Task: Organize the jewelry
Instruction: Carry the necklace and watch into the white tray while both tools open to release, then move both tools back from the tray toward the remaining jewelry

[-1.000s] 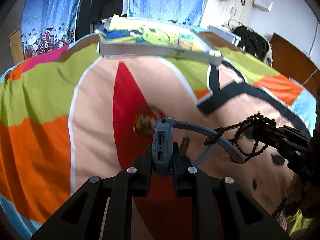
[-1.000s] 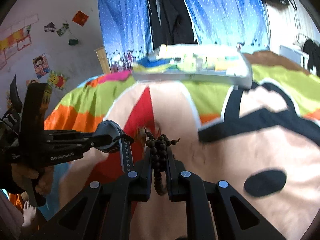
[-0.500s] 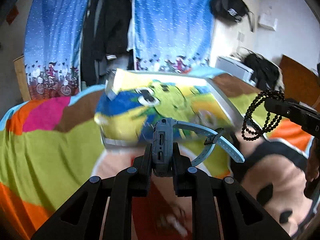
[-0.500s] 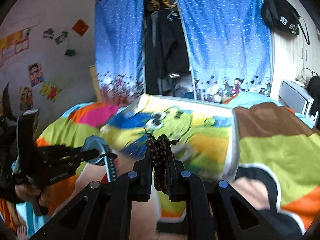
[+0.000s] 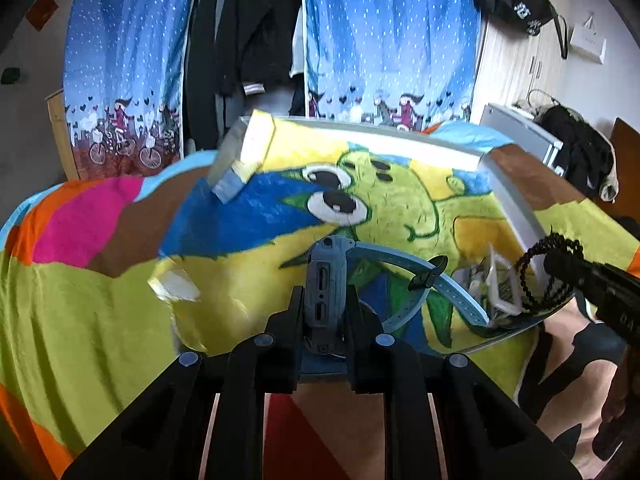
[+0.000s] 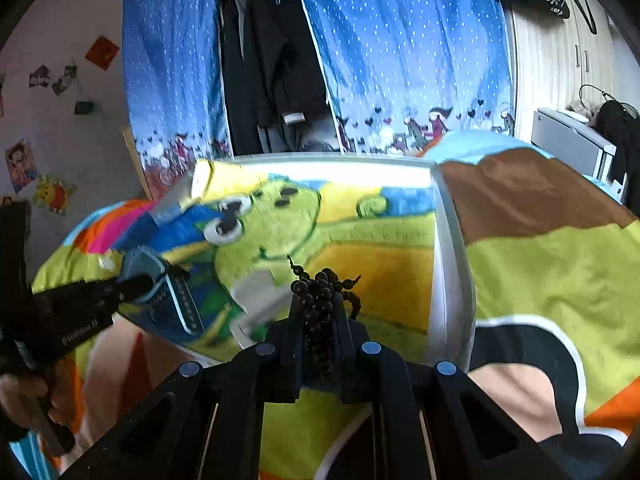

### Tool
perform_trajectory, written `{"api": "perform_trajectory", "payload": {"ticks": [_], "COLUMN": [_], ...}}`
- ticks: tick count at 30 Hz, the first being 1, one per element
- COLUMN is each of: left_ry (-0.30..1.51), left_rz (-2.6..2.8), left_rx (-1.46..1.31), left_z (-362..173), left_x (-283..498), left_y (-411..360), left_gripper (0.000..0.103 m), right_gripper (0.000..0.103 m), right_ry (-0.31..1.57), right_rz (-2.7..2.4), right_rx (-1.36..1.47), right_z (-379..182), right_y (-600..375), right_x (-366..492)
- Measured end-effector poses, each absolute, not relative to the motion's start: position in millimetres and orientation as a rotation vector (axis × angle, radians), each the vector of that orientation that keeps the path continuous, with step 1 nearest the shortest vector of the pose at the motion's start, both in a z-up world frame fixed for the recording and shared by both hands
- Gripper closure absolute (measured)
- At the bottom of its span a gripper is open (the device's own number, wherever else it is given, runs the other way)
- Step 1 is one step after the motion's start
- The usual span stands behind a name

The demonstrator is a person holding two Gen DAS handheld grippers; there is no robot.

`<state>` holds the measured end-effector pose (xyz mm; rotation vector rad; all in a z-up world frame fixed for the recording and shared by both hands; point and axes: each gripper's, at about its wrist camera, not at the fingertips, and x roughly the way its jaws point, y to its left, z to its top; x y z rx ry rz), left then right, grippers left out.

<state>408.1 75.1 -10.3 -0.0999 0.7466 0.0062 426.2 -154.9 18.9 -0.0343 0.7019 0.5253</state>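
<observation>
Patience matters here: my left gripper [image 5: 326, 300] is clamped on the blue-grey watch [image 5: 328, 276] and my right gripper [image 6: 318, 320] pinches the dark bead bracelet [image 6: 320, 292], both over the cartoon-lined tray [image 6: 450, 264], so I should lower each separately before letting go.

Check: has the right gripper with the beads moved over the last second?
Yes. The right gripper, shut on the bead bracelet, advanced toward the cartoon-lined tray.
</observation>
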Motion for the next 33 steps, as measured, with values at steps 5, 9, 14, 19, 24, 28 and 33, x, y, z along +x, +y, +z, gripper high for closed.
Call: {"api": "perform_trajectory", "payload": {"ticks": [5,9,14,19,24,28,33], "left_ry": [0.78,0.773,0.744,0.708,0.599,0.51,0.432], "left_rz": [0.005,0.001,0.0,-0.02,-0.015,-0.006,0.014], "left_rx": [-0.109,-0.122,-0.171,-0.196,-0.25,-0.285,-0.274], "left_z": [-21,-21,-15,-3,17,36,59], "left_x": [413,412,403,389,359,330,292], "left_y": [77,79,82,82,83,83,79], "left_gripper": [0.089,0.086,0.05,0.046,0.016,0.01,0.002], "right_gripper": [0.092,0.082,0.058,0.04,0.023,0.009,0.0], "right_ry": [0.711,0.724,0.722,0.706,0.615,0.544,0.459], "right_rz": [0.521,0.519,0.497,0.481,0.475,0.485,0.498], "right_rx": [-0.061,-0.071,-0.064,-0.035,-0.014,0.009,0.013], "right_z": [9,4,3,11,31,50,73], "right_y": [-158,-160,-167,-177,-188,-194,-199], "right_x": [420,416,411,403,377,351,316]}}
